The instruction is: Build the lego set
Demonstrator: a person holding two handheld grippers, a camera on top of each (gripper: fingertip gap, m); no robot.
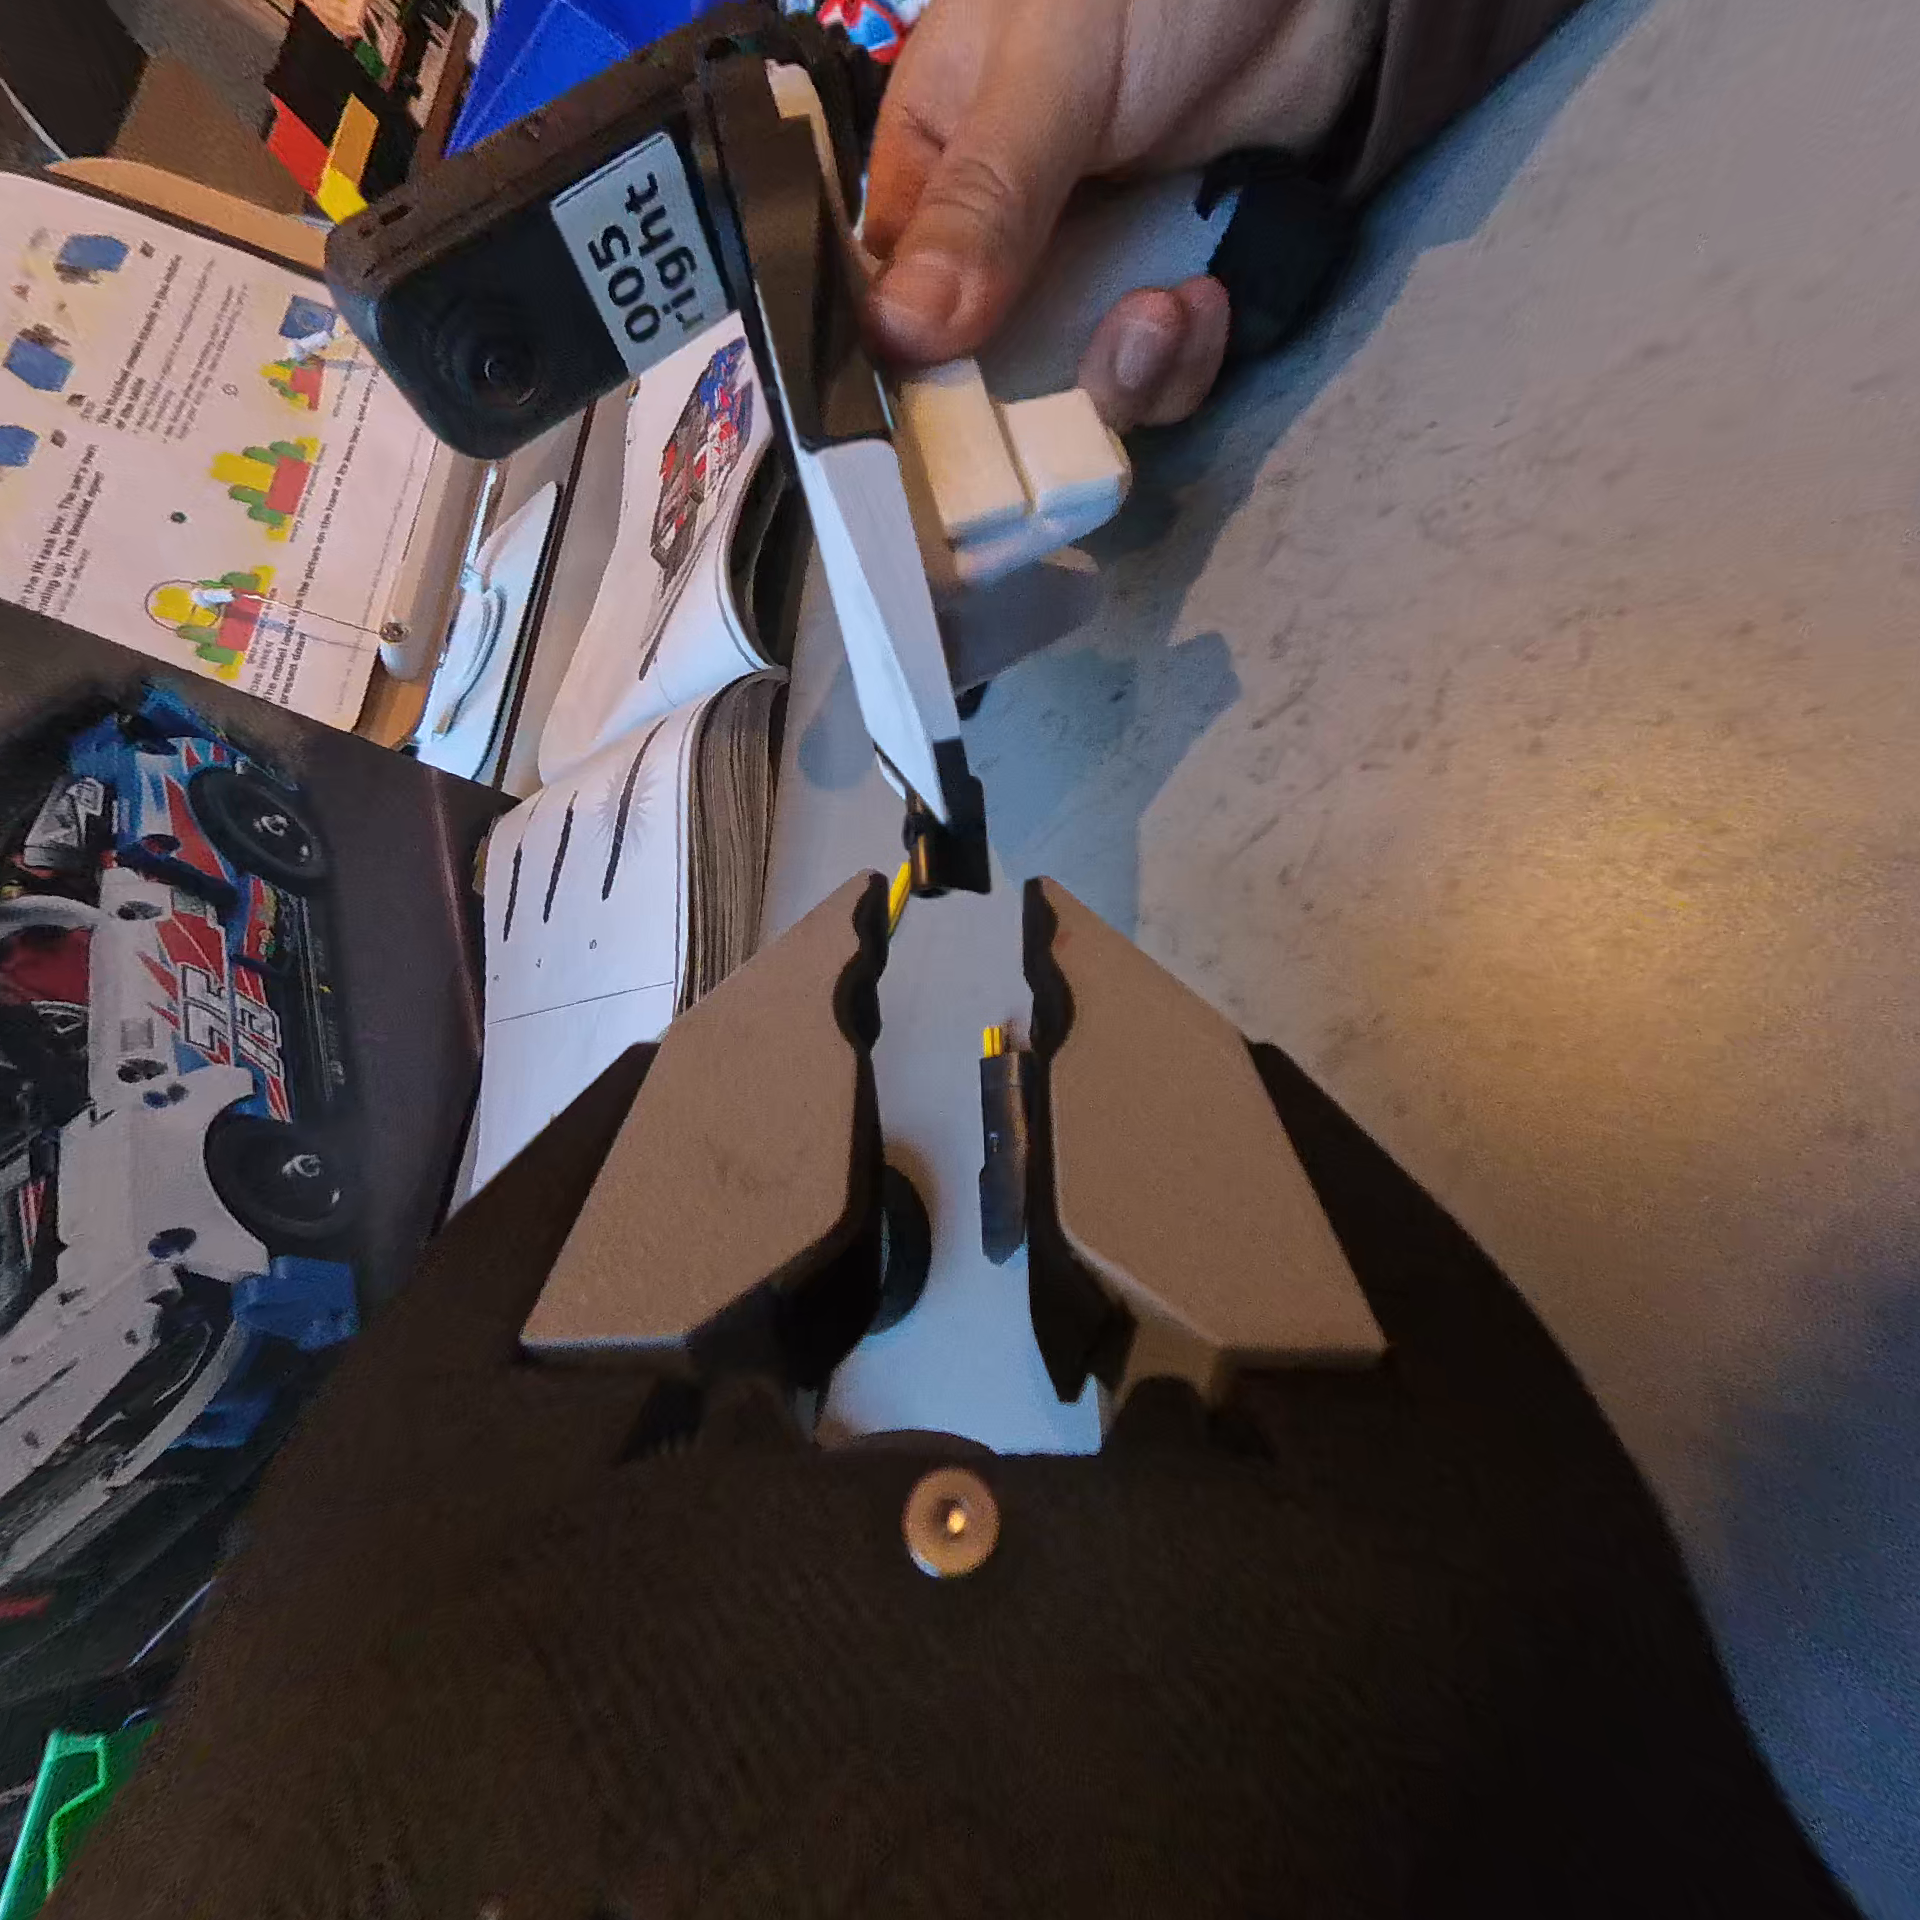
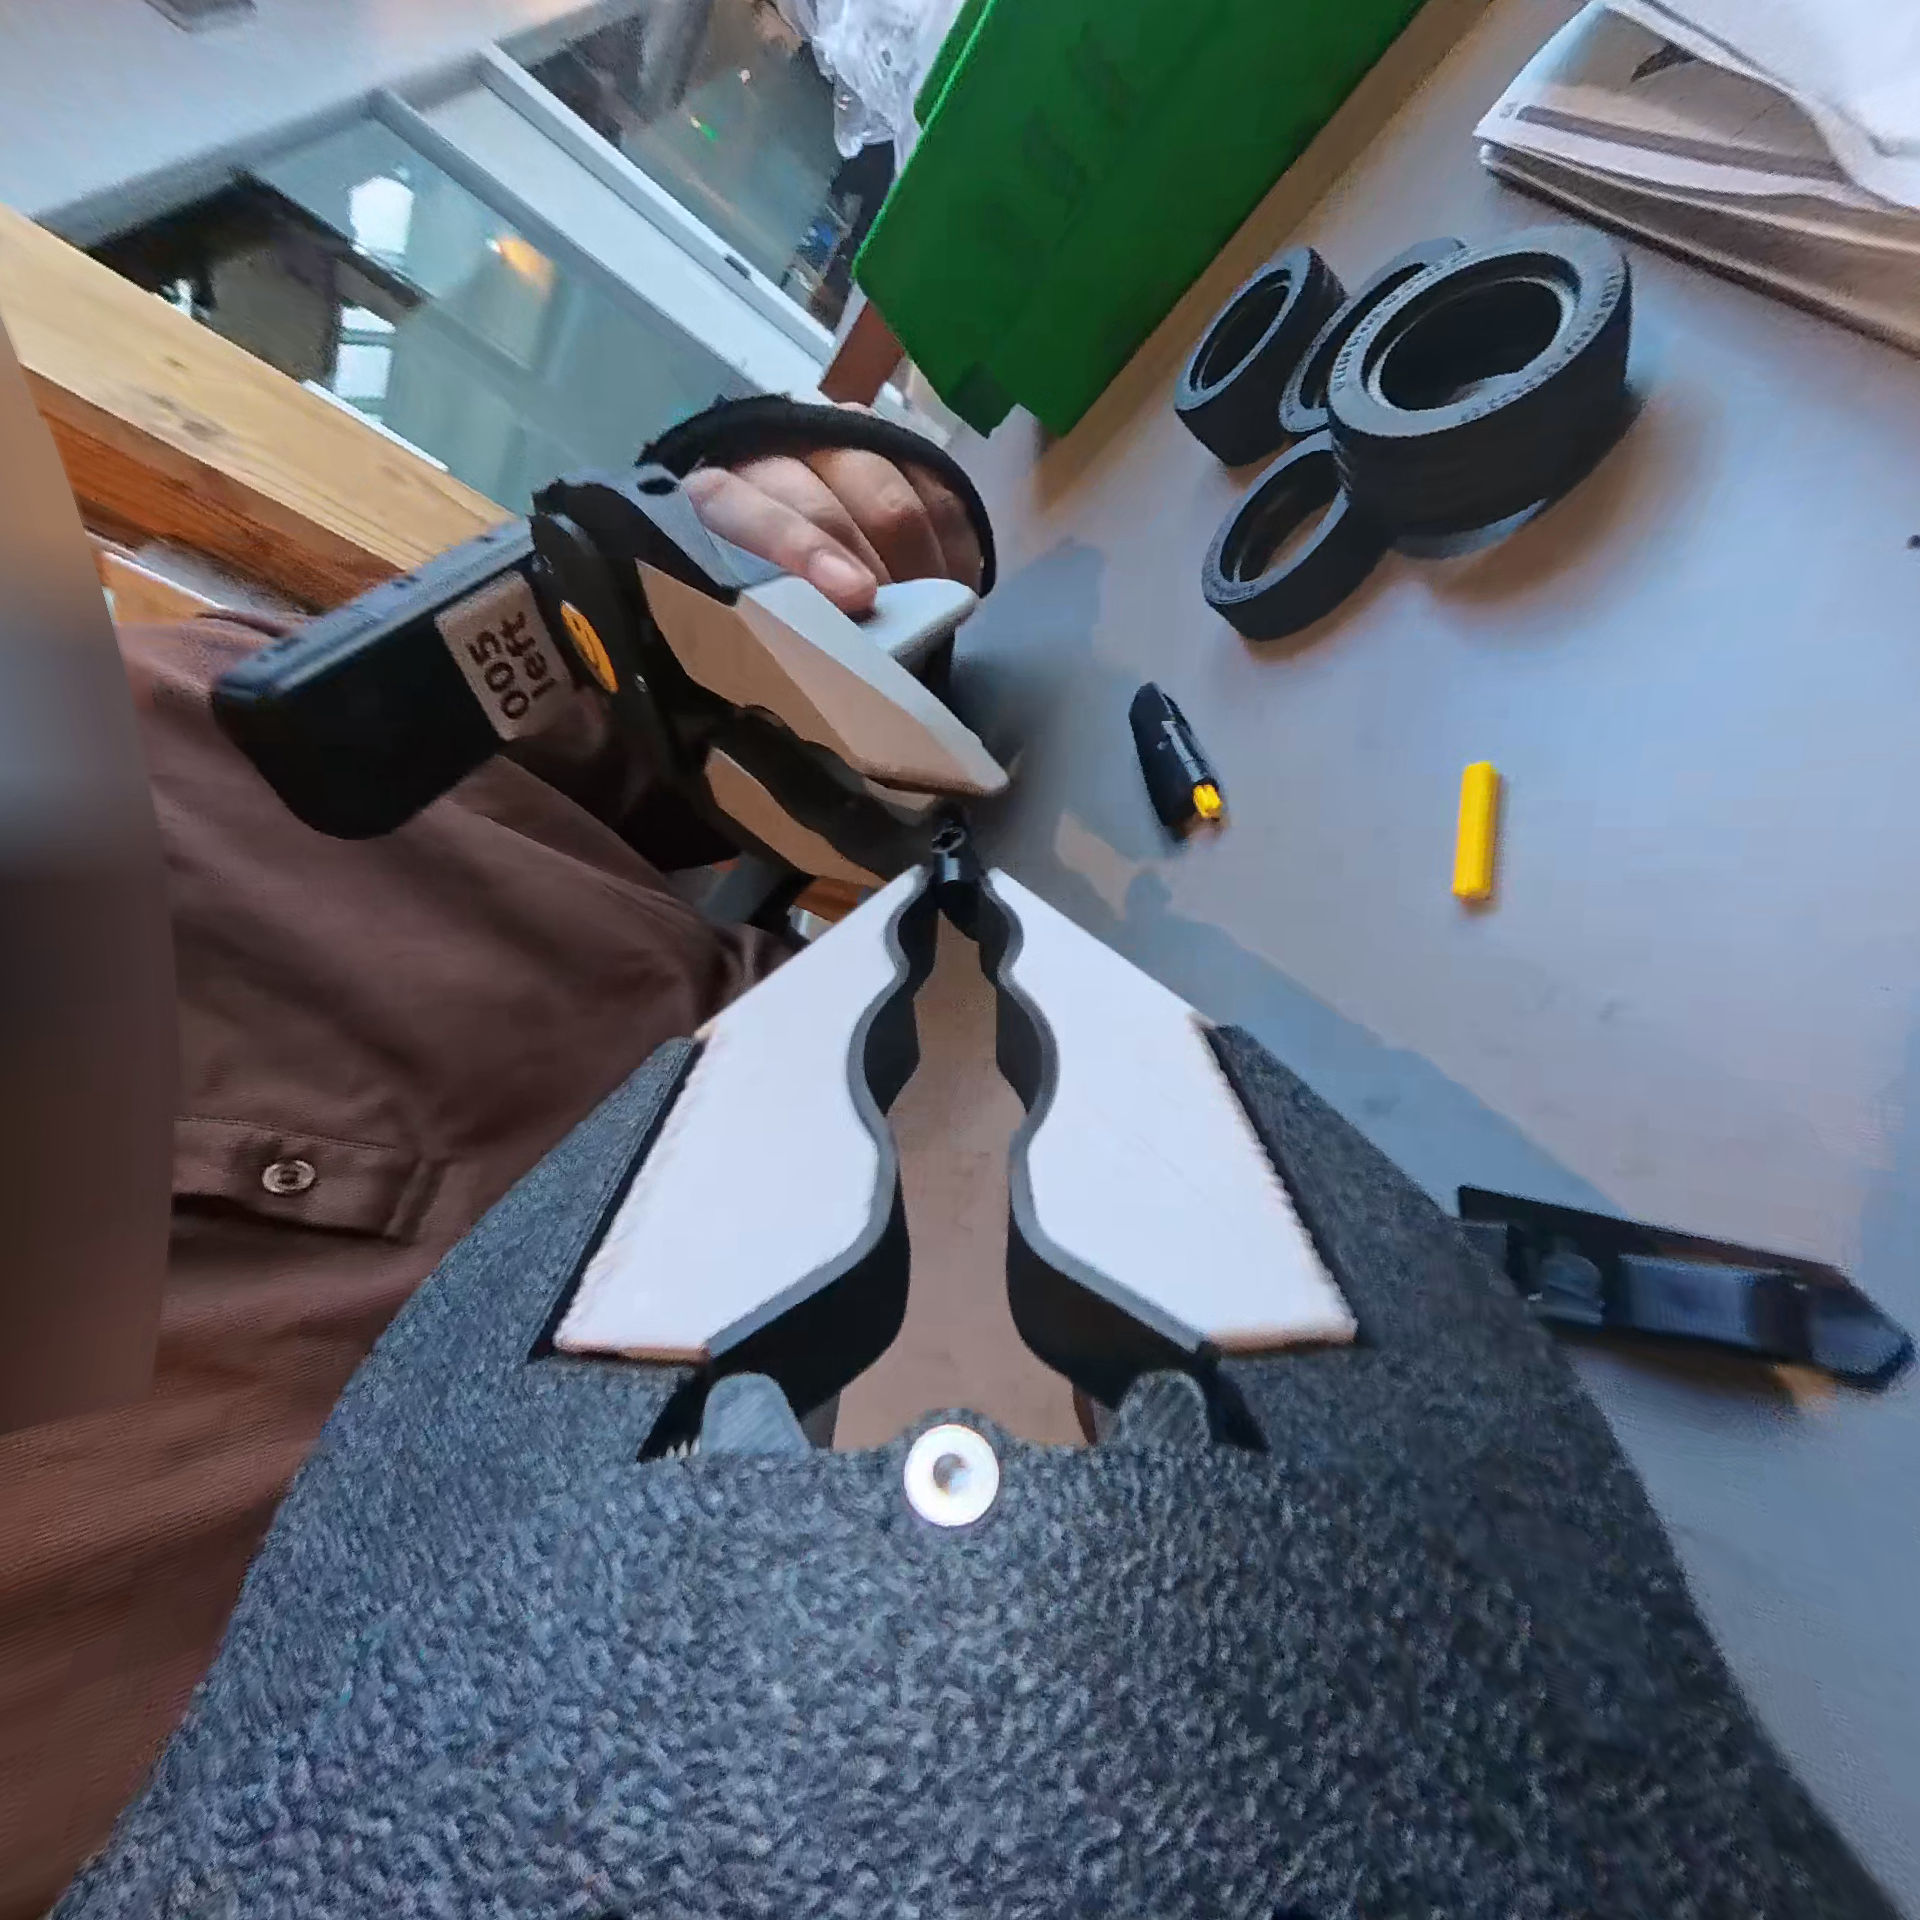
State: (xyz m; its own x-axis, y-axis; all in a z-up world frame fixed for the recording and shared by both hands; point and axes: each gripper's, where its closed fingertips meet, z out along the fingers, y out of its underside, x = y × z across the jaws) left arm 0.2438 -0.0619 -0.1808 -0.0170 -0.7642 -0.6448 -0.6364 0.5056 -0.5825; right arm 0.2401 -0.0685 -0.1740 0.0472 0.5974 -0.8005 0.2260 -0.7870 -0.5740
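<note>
- While the right claw point(image 2: 951, 883) hangs above the table point(image 2: 1558, 987), its tips are pinched almost together on a small black connector point(image 2: 951, 854). A yellow bit seems to stick out of it in the left wrist view.
- Left claw point(image 1: 953, 890): moderately open, nothing between the tips, right up against the held connector.
- Handling, my estimate: hard plastic, very light, stiff and smooth. It could twist or pop out of a tip-only pinch. Best taken across its flat sides, with the open end left free for mating.
- Loose parts on the table: a second black piece with a yellow end point(image 2: 1176, 758), a yellow rod point(image 2: 1475, 829) and a cluster of black tyres point(image 2: 1455, 384). The tyres look rubbery and easier to grip.
- Writing: each claw's camera carries a grey printed sticker point(image 1: 639, 255). The box point(image 1: 208, 1039) shows a race car with numbers. The open booklet point(image 1: 613, 883) shows diagrams. A printed sheet point(image 1: 208, 436) has pictures and small text, and the tyre sidewalls bear raised lettering too small to read.
</note>
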